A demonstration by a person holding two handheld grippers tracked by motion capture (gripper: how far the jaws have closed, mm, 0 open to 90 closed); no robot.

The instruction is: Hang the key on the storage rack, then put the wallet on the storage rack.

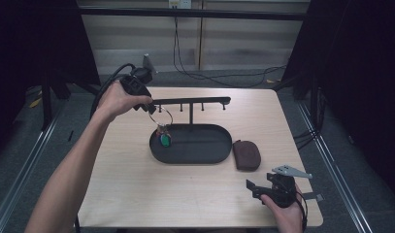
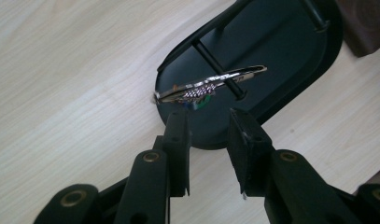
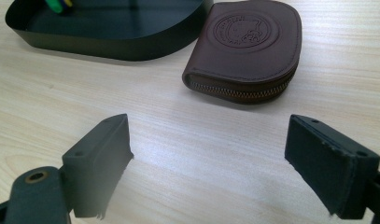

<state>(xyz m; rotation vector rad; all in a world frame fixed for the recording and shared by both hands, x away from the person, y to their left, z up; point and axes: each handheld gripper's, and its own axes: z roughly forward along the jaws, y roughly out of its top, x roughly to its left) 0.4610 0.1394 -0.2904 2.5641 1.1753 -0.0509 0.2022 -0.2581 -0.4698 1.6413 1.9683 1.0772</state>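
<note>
High view: we list one key ring [image 1: 162, 116] with green tag, hanging from a peg of the black rack [image 1: 190, 101] over its tray [image 1: 195, 145]. Left gripper [image 1: 149, 106] sits just beside it, jaws parted; the ring, seemingly released, lies edge-on just ahead of them. Right gripper [image 1: 253, 187] rests well apart, jaws wide and empty, facing the brown pouch [image 3: 248, 46] on the surface [image 1: 151, 189].

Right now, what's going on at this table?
A person works two handheld grippers. The left gripper is open just short of a key ring hanging on a peg of the black rack over its oval tray. The right gripper rests open near a brown zip pouch.
</note>
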